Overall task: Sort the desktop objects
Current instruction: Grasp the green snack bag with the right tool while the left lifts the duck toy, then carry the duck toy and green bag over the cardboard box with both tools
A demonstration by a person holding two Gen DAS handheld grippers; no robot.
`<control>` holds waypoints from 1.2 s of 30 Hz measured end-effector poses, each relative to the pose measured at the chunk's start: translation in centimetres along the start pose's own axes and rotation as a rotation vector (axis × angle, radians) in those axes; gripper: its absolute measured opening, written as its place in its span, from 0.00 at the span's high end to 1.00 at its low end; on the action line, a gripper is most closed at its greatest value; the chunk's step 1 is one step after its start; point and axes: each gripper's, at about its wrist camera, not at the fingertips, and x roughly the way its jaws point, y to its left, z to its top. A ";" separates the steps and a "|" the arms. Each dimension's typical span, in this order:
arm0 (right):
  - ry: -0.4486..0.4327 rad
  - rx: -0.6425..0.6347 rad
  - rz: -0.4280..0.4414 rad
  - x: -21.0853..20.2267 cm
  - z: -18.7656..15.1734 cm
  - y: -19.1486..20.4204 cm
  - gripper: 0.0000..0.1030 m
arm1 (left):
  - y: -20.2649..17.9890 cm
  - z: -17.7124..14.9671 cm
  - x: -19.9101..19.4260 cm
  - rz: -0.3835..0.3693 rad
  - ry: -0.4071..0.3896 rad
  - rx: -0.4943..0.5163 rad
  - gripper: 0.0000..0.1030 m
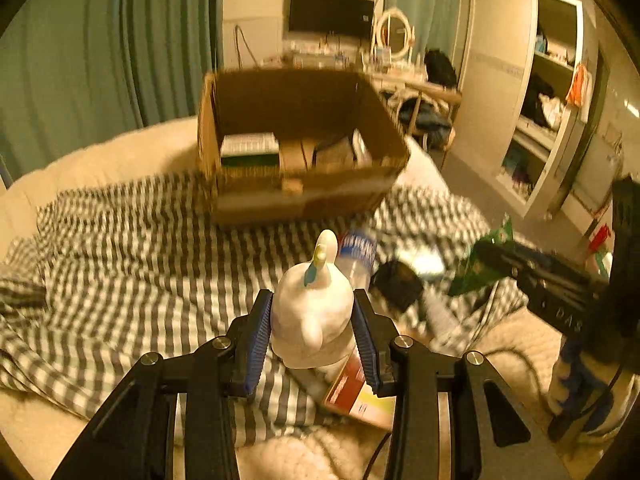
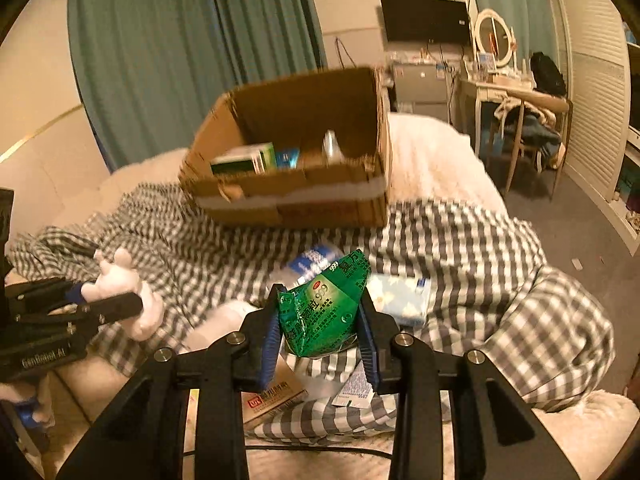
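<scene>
1. Left wrist view: the left hand-held gripper [image 1: 313, 326] is clamped on a white plush toy with a small teal and yellow tag [image 1: 310, 312], blue pads pressed against both its sides, toy lifted above the grey-and-white checked blanket [image 1: 120, 240].
2. Right wrist view: the right hand-held gripper [image 2: 320, 324] has its pads closed on a crinkled green foil sachet with "999" printed on it [image 2: 324, 304], also held up off the bed.
3. An open brown cardboard box [image 1: 296, 196] sits on the blanket further back, straight ahead of both grippers. Inside it there's a green-and-white carton [image 2: 244, 160] and some other small packs, a bit blurry so I can't say what exactly.
4. Loose stuff on the blanket between grippers and box: a clear plastic bottle with a blue label [image 1: 358, 252], a pale blue tissue pack [image 2: 402, 298], and a red-and-tan flat carton [image 1: 360, 396] right under the left gripper.
5. Both grippers are near each other, side by side.
</scene>
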 end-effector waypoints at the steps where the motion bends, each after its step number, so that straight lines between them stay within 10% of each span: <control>1: -0.018 0.006 0.002 -0.6 0.4 -0.1 0.68 | -0.2 0.6 -0.4 0.002 -0.020 -0.002 0.62; 20: -0.235 -0.046 0.060 -6.1 11.2 0.6 0.68 | -0.2 11.0 -3.9 0.052 -0.295 -0.041 0.61; 36: -0.324 -0.115 0.107 -3.0 19.6 2.2 0.68 | 1.5 18.9 0.7 0.078 -0.340 -0.053 0.61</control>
